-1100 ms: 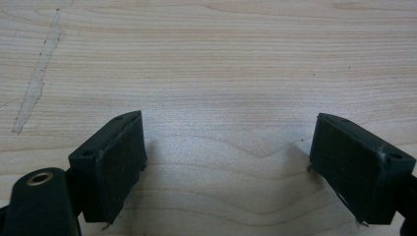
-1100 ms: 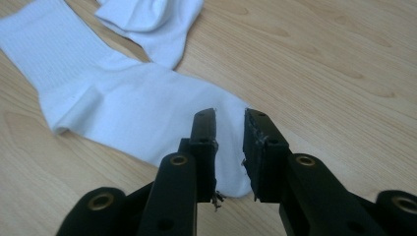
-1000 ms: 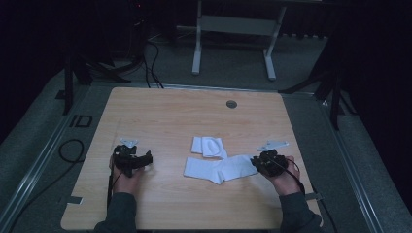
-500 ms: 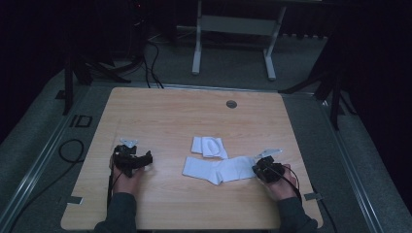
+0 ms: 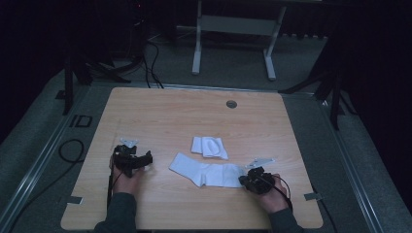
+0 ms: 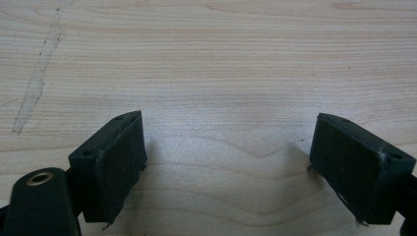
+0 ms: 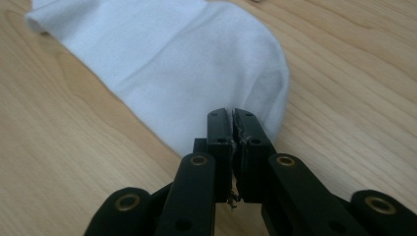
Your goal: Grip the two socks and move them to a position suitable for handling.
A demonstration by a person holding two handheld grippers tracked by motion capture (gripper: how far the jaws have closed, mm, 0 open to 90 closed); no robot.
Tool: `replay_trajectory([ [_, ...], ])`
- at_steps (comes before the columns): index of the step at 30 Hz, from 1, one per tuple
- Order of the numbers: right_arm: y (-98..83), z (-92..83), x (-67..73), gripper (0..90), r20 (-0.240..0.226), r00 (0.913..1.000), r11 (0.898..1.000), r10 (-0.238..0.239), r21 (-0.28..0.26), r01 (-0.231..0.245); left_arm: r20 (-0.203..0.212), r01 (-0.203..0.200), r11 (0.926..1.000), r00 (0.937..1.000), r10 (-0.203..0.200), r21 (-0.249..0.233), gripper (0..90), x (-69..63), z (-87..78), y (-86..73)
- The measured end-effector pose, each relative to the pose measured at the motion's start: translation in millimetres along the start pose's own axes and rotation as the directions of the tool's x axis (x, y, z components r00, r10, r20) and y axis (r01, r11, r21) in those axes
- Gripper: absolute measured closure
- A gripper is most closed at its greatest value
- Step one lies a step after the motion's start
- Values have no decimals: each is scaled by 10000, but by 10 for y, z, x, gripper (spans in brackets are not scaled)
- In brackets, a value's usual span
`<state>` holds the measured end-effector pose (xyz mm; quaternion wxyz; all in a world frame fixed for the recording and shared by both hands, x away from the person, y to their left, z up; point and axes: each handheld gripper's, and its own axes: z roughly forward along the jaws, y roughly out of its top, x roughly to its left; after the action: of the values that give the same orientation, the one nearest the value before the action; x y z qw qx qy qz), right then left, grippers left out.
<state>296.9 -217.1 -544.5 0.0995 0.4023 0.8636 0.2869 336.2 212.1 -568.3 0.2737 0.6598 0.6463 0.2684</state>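
A long white sock (image 5: 206, 172) lies flat across the wooden table (image 5: 170, 116). My right gripper (image 5: 246, 180) sits low at its right end. In the right gripper view the black jaws (image 7: 231, 115) are pressed together on the rim of the sock's rounded toe (image 7: 172, 64); they have just eased open a hair, with thin fabric between them. A second white sock (image 5: 210, 146), folded small, rests just behind the long one. My left gripper (image 5: 144, 159) rests on the table at the left, and its jaws (image 6: 226, 123) stand wide apart over bare wood with nothing between them.
A round cable grommet (image 5: 231, 104) sits near the table's far edge. Tape marks (image 5: 72, 199) lie by the front corners. Beyond the table stand a metal frame (image 5: 233, 29) and cables on dark floor. A pale scuff (image 6: 37, 83) marks the wood ahead of the left jaws.
My right hand has sunk toward the table and drawn nearer the front edge, laying the sock's right end down flat. The left hand has stayed put.
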Motion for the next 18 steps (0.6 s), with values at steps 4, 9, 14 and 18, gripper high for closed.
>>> replay_trajectory([
  [4, 20, 18, 56, 859, -148, 9999, 10000, -79, 26, 79, -1, 1, 10000, 10000, -1, 1, 137, 0, 0, 0],
  [9, 49, 37, 103, 851, -389, 9986, 9993, -348, 87, 351, 23, -36, 10000, 10000, 36, 3, 139, -1, 1, 2],
  [14, 63, 27, 108, 839, -378, 9984, 9991, -415, 93, 419, 37, -42, 10000, 10000, 42, 1, 139, -3, 0, 1],
  [18, 113, -53, 72, 826, -562, 9981, 9993, -264, -292, 247, 51, -47, 10000, 10000, 47, -9, 139, -4, 0, 1],
])
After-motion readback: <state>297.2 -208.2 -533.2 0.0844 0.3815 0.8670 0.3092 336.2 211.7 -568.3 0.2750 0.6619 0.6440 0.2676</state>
